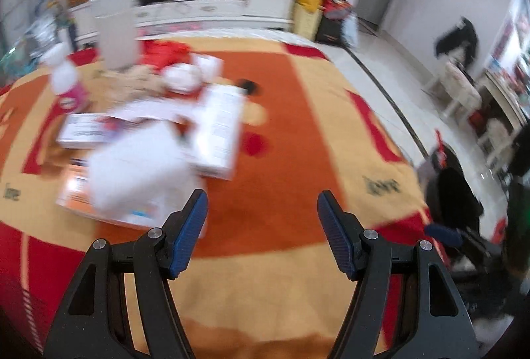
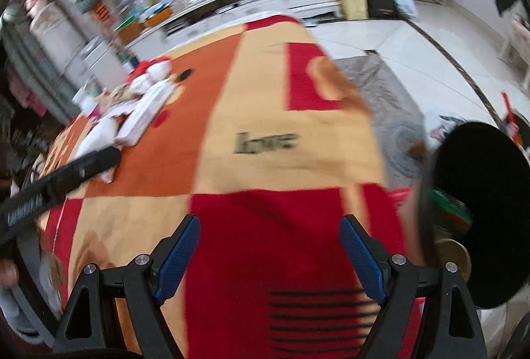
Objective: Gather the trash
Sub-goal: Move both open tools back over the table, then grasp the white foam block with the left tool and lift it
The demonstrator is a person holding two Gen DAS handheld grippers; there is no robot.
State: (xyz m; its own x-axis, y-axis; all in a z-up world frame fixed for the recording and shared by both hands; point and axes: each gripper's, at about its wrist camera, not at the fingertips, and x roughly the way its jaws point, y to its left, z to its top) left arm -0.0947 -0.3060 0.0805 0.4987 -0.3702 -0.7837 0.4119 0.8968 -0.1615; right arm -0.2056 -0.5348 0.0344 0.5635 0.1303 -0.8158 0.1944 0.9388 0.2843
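**Both grippers empty above the blanket**

While both views were smeared with blur, the left gripper (image 1: 261, 209) pointed downward over the orange, tan and red blanket (image 1: 281, 133), its blue pads (image 1: 190, 226) set wide apart with only blanket between them. The right gripper (image 2: 270, 236) tilted down likewise over a red patch of the blanket, jaws wide and holding nothing. A black arm of the other tool (image 2: 63, 173) crossed the left edge of the right view.

The trash, a heap of white boxes and papers (image 1: 159, 147), lay on the blanket up and left of the left gripper, just past its left pad; whether they touched could not be told. A white and pink bottle (image 1: 68, 84) stood behind the heap.

The word "Love" (image 2: 265, 142) was printed in dark letters on a tan panel. Print on the boxes was too blurred to read. A round black bin (image 2: 480, 209) sat at the blanket's right edge
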